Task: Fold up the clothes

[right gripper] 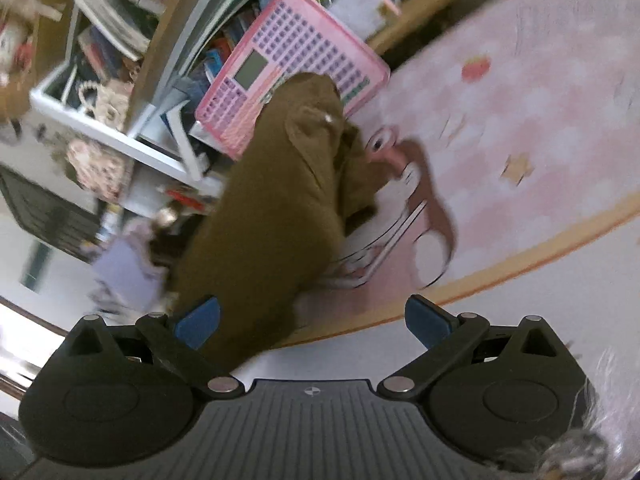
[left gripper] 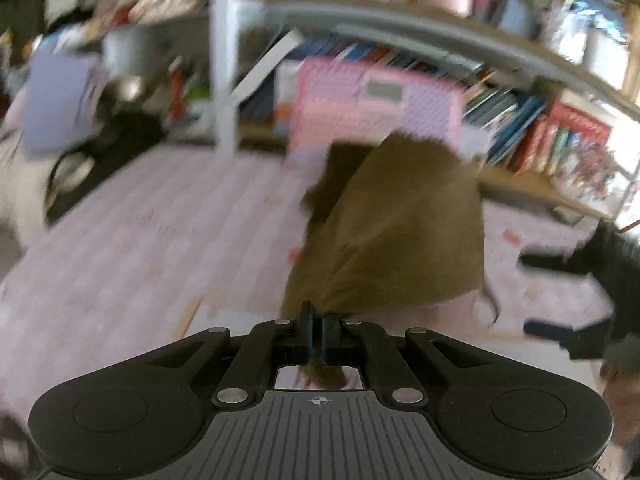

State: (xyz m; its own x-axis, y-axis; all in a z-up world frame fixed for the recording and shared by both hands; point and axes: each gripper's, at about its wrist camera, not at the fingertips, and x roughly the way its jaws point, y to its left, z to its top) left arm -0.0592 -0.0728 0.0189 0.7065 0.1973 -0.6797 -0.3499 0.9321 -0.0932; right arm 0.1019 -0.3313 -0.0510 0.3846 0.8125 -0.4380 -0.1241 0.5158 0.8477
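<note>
left claw (left gripper: 319, 326): clamped on brown garment (left gripper: 400, 236) | right claw (right gripper: 312, 320): spread wide, holding nothing | garment hangs over pink rug (right gripper: 520, 120)

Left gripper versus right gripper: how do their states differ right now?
The left gripper is shut on a bunched edge of the olive-brown garment, with cloth poking out behind its fingers; the right gripper is open with its blue pads wide apart. The left one carries the hanging garment; the right one grips nothing, though the garment drapes past its left pad. Both point toward the pink rug.
</note>
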